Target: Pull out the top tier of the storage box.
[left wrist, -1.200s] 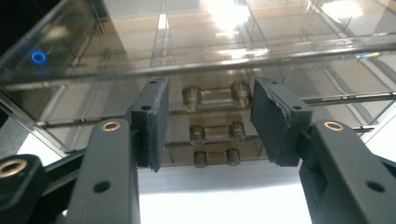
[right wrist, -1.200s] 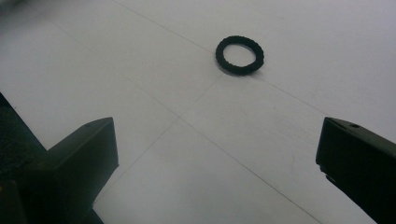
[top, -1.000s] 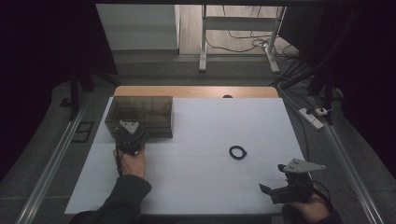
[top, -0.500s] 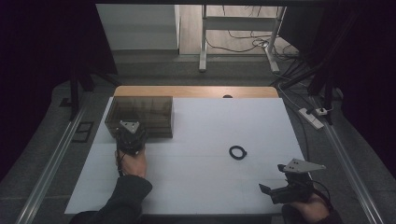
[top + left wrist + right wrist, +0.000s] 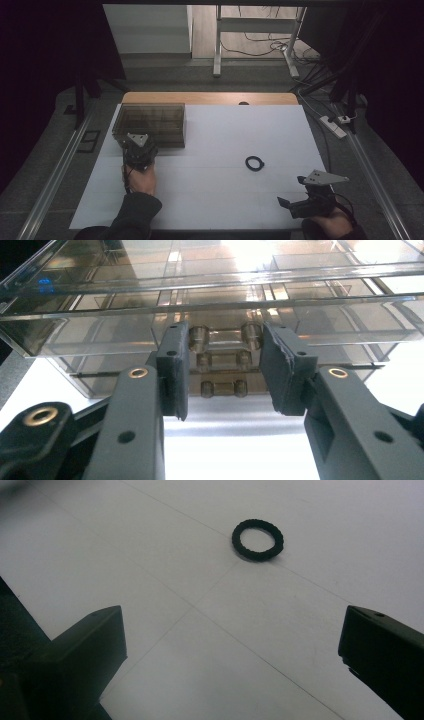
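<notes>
Clutter is confined to the surroundings of the white table point(image 5: 210, 190): beyond its far edge, cables and a metal stand point(image 5: 218, 45) are seen on the floor, and to the right of the table a power strip point(image 5: 336, 125) lies beside a rail. On the table itself, a small black ring point(image 5: 255, 163) lies flat right of centre, well apart from everything else, with bare table on every side of it. At the table's far left corner a clear smoky plastic organiser box point(image 5: 150, 124) is set, its lid shut; through the walls, dividers and several compartments can be made out, but whether anything lies in them cannot be told. The left gripper point(image 5: 138, 148) is held against the near side of the box. In the left gripper view point(image 5: 222, 372) its jaws are seen partly apart, one pad to each side of the latch point(image 5: 222, 360) on the box front; the pads point(image 5: 175, 367) stand just beside the latch's knobs, and no pressing on them can be made out. The right gripper point(image 5: 290, 202) is held near the table's near right corner, well short of the ring. In the right gripper view point(image 5: 230, 645) its jaws are spread wide with only bare table between them, and the ring point(image 5: 257, 540) lies farther ahead.
</notes>
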Available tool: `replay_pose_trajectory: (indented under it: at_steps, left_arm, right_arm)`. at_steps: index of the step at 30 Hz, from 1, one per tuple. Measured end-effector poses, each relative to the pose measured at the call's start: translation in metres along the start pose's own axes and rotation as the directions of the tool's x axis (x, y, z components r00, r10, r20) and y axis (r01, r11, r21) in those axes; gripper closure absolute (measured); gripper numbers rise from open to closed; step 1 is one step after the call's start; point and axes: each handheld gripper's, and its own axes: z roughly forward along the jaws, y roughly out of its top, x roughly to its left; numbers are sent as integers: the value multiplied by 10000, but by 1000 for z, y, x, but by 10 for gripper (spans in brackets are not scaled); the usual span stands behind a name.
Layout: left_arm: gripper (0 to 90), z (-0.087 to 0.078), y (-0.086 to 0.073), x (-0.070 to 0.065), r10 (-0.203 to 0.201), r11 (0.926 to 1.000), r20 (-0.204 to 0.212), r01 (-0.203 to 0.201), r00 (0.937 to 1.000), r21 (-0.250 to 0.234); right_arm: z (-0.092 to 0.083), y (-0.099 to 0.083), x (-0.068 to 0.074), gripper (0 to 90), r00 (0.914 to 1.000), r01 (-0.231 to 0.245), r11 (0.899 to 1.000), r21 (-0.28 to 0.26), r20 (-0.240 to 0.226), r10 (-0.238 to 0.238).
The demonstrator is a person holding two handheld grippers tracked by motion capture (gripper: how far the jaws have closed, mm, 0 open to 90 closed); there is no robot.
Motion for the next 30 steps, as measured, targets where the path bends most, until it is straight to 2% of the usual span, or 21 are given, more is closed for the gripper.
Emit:
replay_pose_trajectory:
  at_steps: [7,10,14,16,18,19,20,22,23,24,25,26,27,30]
  left_arm:
    - [569,-5,-4,1,-138,9999,72,139,9999,-59]
    - [560,-4,-3,5,-261,9997,366,261,9990,-13]
    - [426,-3,-2,8,-341,9993,642,332,9974,147]
    - [386,-3,-2,8,-323,9994,628,315,9975,145]
    - [313,-2,0,11,-297,9989,880,265,9957,375]
    - [293,-2,1,12,-352,9985,1135,301,9929,463]
    - [271,-2,1,12,-352,9985,1135,301,9929,463]
    - [249,-3,4,14,-323,9980,1598,231,9866,588]
    - [204,-3,7,14,-102,9972,1848,-38,9827,751]
    - [189,-3,7,14,-102,9972,1848,-38,9827,751]
    - [189,-4,9,14,-7,9966,1989,-156,9800,805]
    - [138,-3,11,15,7,9951,2206,-225,9754,962]
    - [133,-4,14,18,-44,9936,2676,-260,9635,1098]
    - [110,-3,18,25,-392,9870,3422,-170,9388,1597]
  right_arm:
    - [0,0,0,0,10000,29,10000,26,18,-29]
    - [0,0,0,0,10000,32,10000,32,15,-32]
    - [0,0,0,0,10000,28,10000,25,14,-28]
    - [0,0,0,0,10000,28,10000,25,14,-28]
    - [0,0,0,0,10000,28,10000,26,10,-28]
    - [0,0,0,0,10000,28,10000,27,10,-28]
    - [0,0,0,0,10000,28,10000,27,10,-28]
    - [0,0,0,0,10000,29,10000,32,9,-29]
    - [1,0,0,0,10000,39,10000,54,-2,-39]
    - [1,0,0,0,10000,48,10000,64,5,-48]
    - [1,0,0,0,10000,48,10000,64,5,-48]
    - [1,0,0,0,10000,54,10000,71,3,-54]
    - [1,0,0,0,10000,43,10000,53,4,-43]
    - [1,0,0,0,10000,45,10000,61,4,-45]
